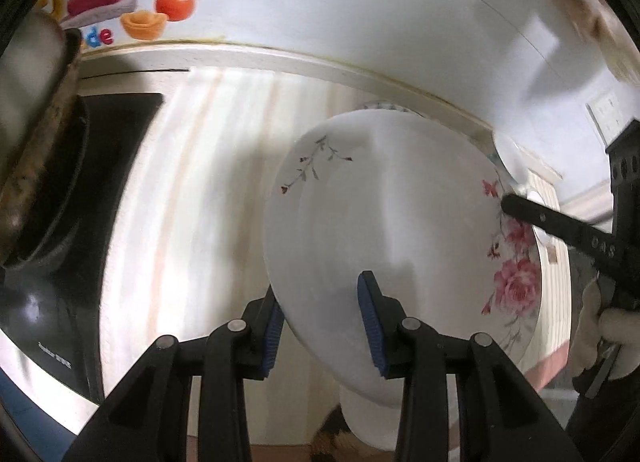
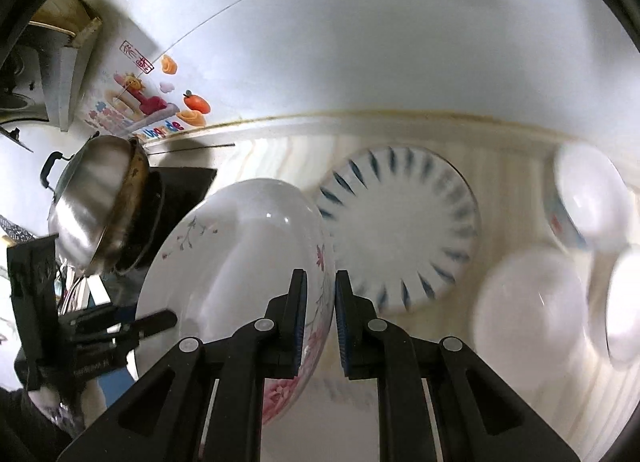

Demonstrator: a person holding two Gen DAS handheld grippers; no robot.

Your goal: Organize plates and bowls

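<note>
A white plate with pink flowers (image 1: 384, 214) is held tilted above the counter, gripped at both sides. My left gripper (image 1: 320, 330) is shut on its near rim. My right gripper (image 2: 320, 310) is shut on the opposite, flowered rim; the plate shows in the right wrist view (image 2: 240, 254) too. The right gripper's finger (image 1: 560, 226) shows at the plate's far edge in the left wrist view. A white plate with blue dashes (image 2: 400, 226) lies flat on the counter behind. Three white bowls (image 2: 532, 310) sit at the right, blurred.
A steel pot (image 2: 92, 206) sits on a black stove (image 1: 100, 190) at the left. The striped counter (image 1: 208, 166) meets a white wall with colourful stickers (image 1: 132, 2). A wall socket (image 1: 608, 114) is at the right.
</note>
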